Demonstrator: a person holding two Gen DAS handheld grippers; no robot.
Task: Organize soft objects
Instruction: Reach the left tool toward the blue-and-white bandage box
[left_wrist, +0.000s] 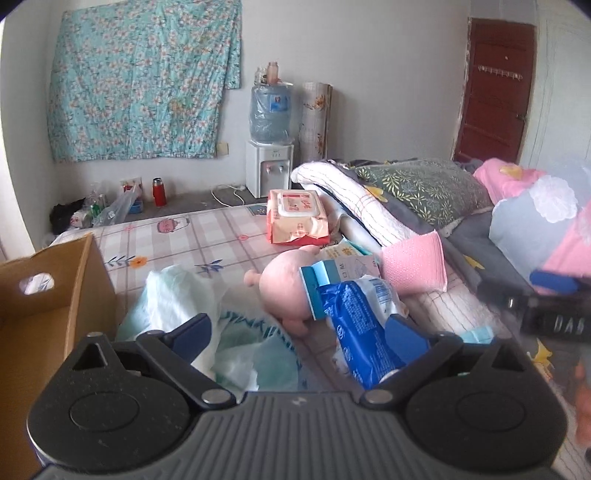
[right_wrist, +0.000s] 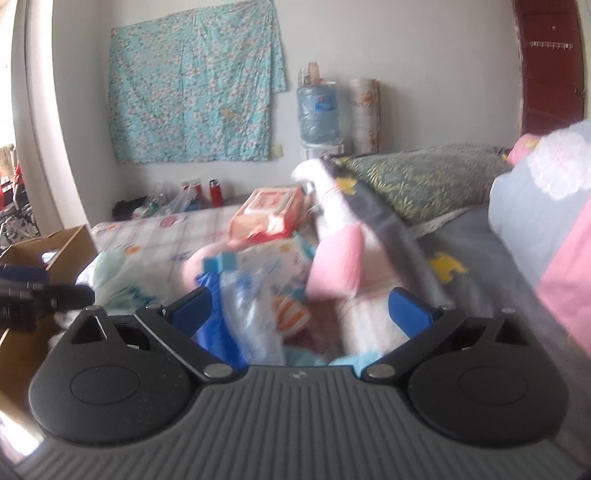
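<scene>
In the left wrist view, my left gripper (left_wrist: 301, 332) stands open above a heap on the bed. Under it lie a green-and-white plastic pack (left_wrist: 221, 325) and a blue tissue pack (left_wrist: 358, 325), which is close to its right finger. A pink plush pig (left_wrist: 282, 286), a pink folded towel (left_wrist: 413, 266) and an orange wipes pack (left_wrist: 297, 218) lie beyond. My right gripper (right_wrist: 301, 310) is open too, with nothing pressed between its pads. In its blurred view the blue tissue pack (right_wrist: 236, 314) is by its left finger and the pink towel (right_wrist: 334, 264) is ahead.
A cardboard box (left_wrist: 55, 295) stands open at the left edge of the bed. Folded quilts and a green pillow (left_wrist: 417, 188) are piled at the right, with a pink-and-blue cushion (left_wrist: 532, 210) nearer. A water dispenser (left_wrist: 269, 170) stands by the far wall.
</scene>
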